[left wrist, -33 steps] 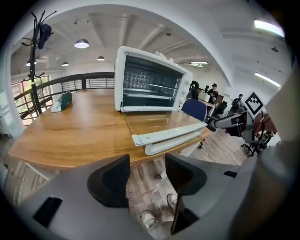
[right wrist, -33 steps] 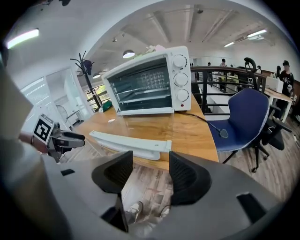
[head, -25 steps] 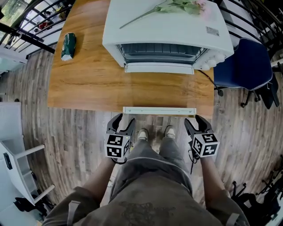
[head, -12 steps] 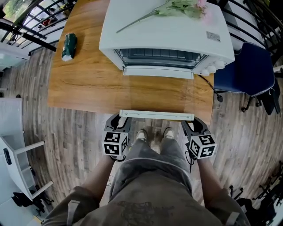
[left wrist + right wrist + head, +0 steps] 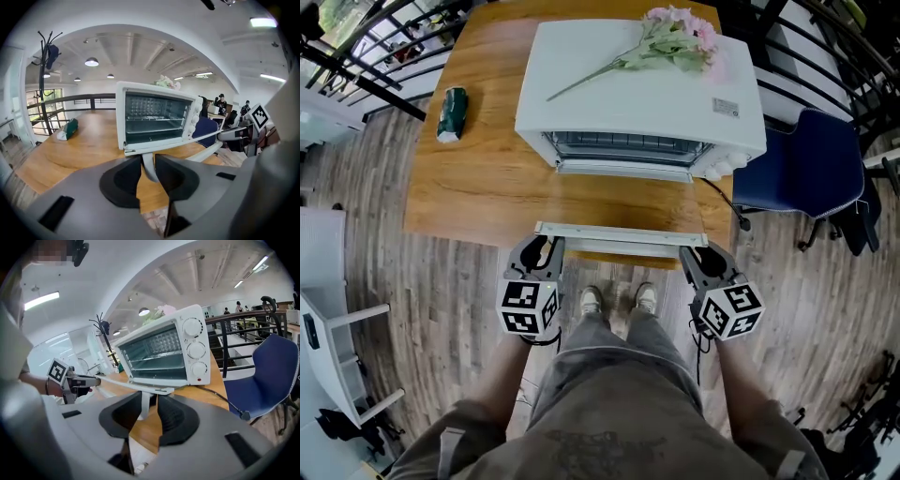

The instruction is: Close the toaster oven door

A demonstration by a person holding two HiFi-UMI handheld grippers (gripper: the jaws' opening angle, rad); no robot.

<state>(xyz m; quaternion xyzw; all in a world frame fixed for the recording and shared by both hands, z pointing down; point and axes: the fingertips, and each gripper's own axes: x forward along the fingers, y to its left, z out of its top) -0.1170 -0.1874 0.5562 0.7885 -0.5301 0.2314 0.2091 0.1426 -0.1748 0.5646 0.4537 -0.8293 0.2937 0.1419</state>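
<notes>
The white toaster oven (image 5: pixel 642 94) stands on the wooden table (image 5: pixel 487 178) with its door hinged down and partly raised. The door handle (image 5: pixel 619 234) runs across the front edge. My left gripper (image 5: pixel 546 247) is shut on the handle's left post (image 5: pixel 149 165), which fills the gap between the pads. My right gripper (image 5: pixel 695 255) is shut on the right post (image 5: pixel 144 403). Both pairs of jaws have just been closing onto the handle. The oven cavity (image 5: pixel 152 117) with its rack shows through the opening.
A pink flower stem (image 5: pixel 670 36) lies on the oven's top. A green packet (image 5: pixel 450 112) rests at the table's left. A blue chair (image 5: pixel 811 159) stands right of the table, with the oven's cord (image 5: pixel 225 399) trailing towards it. Black railings run behind.
Both grippers went forward to the handle's ends and closed on them. They then rose, and the door has swung up with them from lying flat.
</notes>
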